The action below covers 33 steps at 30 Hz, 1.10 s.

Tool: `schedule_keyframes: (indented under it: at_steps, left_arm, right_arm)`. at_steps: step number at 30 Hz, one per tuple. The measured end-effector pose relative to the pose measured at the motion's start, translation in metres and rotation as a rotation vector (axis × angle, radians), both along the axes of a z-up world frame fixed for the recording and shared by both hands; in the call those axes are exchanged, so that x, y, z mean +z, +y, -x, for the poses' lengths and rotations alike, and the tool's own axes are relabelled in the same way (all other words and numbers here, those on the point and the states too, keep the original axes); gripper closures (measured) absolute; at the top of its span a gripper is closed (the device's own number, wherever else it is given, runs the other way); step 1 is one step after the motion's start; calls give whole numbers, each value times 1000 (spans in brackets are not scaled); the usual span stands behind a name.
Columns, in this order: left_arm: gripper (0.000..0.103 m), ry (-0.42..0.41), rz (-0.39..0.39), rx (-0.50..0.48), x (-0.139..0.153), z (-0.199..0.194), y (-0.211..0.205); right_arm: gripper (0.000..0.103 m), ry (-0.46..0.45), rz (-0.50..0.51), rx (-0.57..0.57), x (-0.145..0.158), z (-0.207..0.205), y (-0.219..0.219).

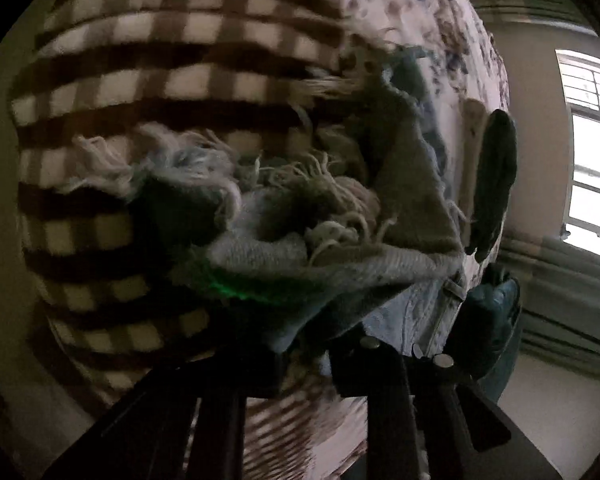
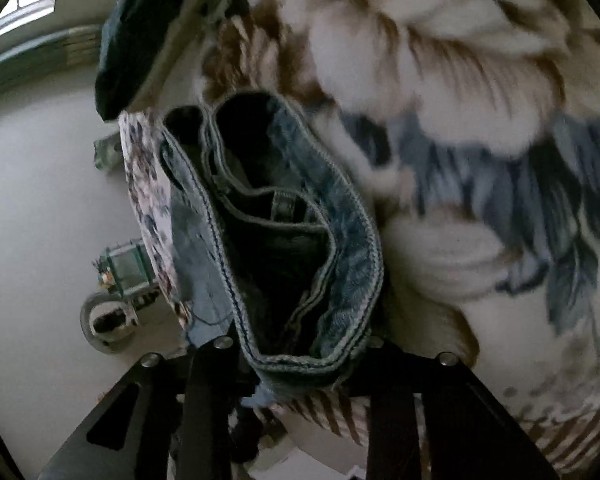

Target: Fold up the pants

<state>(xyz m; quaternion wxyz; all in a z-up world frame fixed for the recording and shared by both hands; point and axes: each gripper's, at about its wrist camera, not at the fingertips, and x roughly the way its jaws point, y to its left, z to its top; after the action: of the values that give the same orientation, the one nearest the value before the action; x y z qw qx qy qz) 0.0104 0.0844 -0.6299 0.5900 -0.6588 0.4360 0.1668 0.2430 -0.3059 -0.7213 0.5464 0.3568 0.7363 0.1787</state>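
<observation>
Gripping light-blue denim pants (image 2: 300, 240) at both ends over a patterned bed.

Right gripper (image 2: 300, 356) has its jaws clamped on the stitched waistband, which gapes open and runs away from the camera. Left gripper (image 1: 304, 356) has its jaws closed on the frayed hem ends (image 1: 300, 200), bunched and faded, above a brown checked blanket (image 1: 160, 60) and floral bedspread (image 2: 460, 80).

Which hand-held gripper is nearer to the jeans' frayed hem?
Left. The left hand-held gripper holds the jeans just below the frayed hem. The right hand-held gripper grips the waistband; no fringe shows there.
</observation>
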Motion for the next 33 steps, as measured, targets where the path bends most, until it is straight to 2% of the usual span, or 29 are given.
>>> schedule_keyframes:
  at_steps: [1, 4, 6, 9, 14, 15, 16, 18, 19, 22, 25, 29, 33]
  left_arm:
    - [80, -1, 32, 15, -10, -1, 3]
    - [72, -44, 64, 69, -24, -6, 10]
    - [60, -62, 60, 87, -24, -7, 7]
    - [49, -76, 66, 128, -28, -1, 0]
    - [49, -33, 57, 157, -34, -8, -4]
    - [51, -25, 53, 160, -33, -9, -3]
    - [56, -9, 41, 163, -32, -11, -3]
    - [82, 15, 15, 153, -32, -3, -2]
    - [83, 20, -6, 133, -29, -4, -2]
    - [87, 28, -64, 64, -13, -9, -4]
    - [88, 15, -79, 31, 5, -13, -2]
    - [89, -41, -130, -38, 49, -32, 6]
    - [89, -99, -173, -81, 92, -56, 16]
  right_arm:
    - [47, 17, 7, 3, -6, 2, 0]
    - [37, 44, -20, -10, -25, 6, 0]
    - [34, 42, -32, -12, -32, 5, 1]
    - [29, 25, -28, 6, -39, 2, 15]
    - [28, -5, -38, 17, -41, 2, 34]
    - [33, -9, -35, 15, -41, 4, 36]
    - [52, -18, -37, 10, -40, 4, 39]
    - [60, -31, -9, 6, -36, 5, 47]
    - [67, -40, -4, -2, -32, 5, 51]
    - [73, -64, 15, -10, -15, 8, 63]
    - [76, -77, 4, -31, 3, 7, 68]
    - [77, -99, -30, -50, 32, 2, 73]
    - [79, -142, -86, -48, 75, -17, 95]
